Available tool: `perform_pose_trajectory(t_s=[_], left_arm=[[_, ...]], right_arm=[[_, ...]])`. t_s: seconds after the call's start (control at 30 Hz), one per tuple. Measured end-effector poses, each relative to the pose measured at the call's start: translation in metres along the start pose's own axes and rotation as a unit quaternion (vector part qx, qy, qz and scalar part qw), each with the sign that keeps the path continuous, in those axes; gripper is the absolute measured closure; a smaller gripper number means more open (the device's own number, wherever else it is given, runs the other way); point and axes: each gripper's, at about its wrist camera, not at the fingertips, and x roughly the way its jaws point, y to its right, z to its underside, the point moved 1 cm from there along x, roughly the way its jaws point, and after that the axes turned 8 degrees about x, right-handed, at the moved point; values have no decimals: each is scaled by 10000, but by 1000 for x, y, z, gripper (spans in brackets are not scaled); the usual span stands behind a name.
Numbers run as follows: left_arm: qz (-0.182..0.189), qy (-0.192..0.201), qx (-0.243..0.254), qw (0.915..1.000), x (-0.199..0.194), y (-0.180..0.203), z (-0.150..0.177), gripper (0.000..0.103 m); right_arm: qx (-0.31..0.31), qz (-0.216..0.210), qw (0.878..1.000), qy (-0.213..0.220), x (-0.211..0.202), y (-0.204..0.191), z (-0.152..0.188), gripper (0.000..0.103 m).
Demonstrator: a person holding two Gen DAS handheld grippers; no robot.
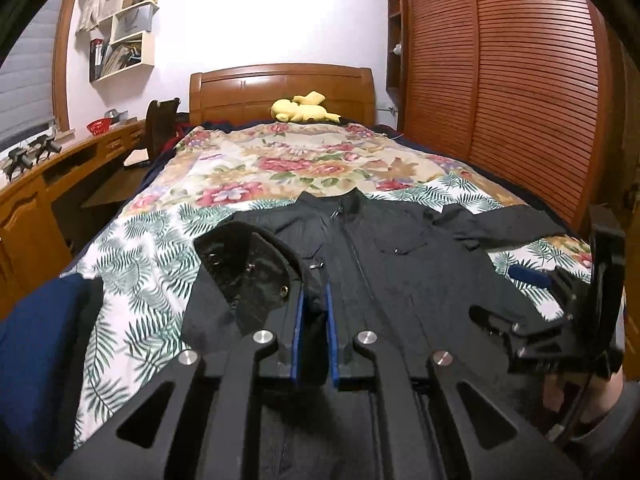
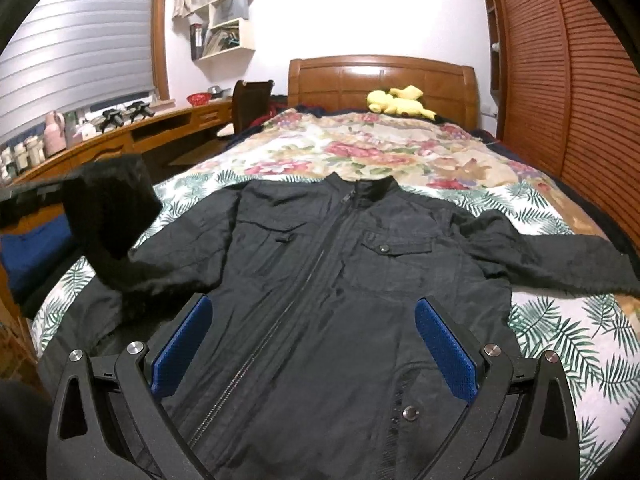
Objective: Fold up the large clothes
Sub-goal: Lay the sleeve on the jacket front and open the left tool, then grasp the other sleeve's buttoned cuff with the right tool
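Nearest to us, our left gripper (image 1: 316, 312) has its blue pads pressed almost together, pinching a fold of the black jacket (image 2: 340, 272); this is the cuff end of one sleeve (image 2: 108, 220), which hangs lifted above the jacket's side nearest the desk. Our right gripper (image 2: 312, 344) has its two blue pads spread wide, with nothing between them, and it hovers over the lower front of the jacket, one pad on each side of the zipper (image 2: 304, 280). The jacket lies front up on the bed cover (image 2: 560, 328), with the zipper closed and the collar (image 2: 360, 188) pointing to the headboard. The other sleeve (image 2: 560, 260) lies stretched flat on the cover, on the side of the jacket toward the wardrobe (image 2: 560, 80). Beyond the collar the flowered cover continues, and a yellow plush toy (image 2: 398, 102) rests at the headboard (image 2: 384, 80). Far from the jacket's lifted side stands a wooden desk (image 2: 120, 140).
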Motion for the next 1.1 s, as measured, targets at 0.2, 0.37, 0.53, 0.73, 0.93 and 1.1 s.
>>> perform_pose_trajectory(t_s=[0.2, 0.37, 0.53, 0.73, 0.93, 1.1], left_arm=[[154, -29, -93, 9998, 3, -9, 27, 91], [198, 70, -44, 9998, -7, -17, 33, 84], [42, 335, -35, 9994, -25, -32, 39, 72], [-71, 369, -215, 9991, -37, -57, 50, 66], [-288, 326, -298, 9986, -40, -72, 62, 65], [-366, 228, -406, 9982, -37, -83, 69, 65]], right_arm=[[-142, -2, 9998, -139, 9, -12, 8, 0], [-244, 10, 9993, -282, 14, -19, 24, 0], [-151, -128, 9986, -486, 20, -26, 38, 0], [-242, -479, 9966, -631, 27, -48, 41, 0], [-174, -840, 9923, -888, 51, -64, 41, 7], [36, -1184, 9848, -1271, 76, -70, 46, 18]])
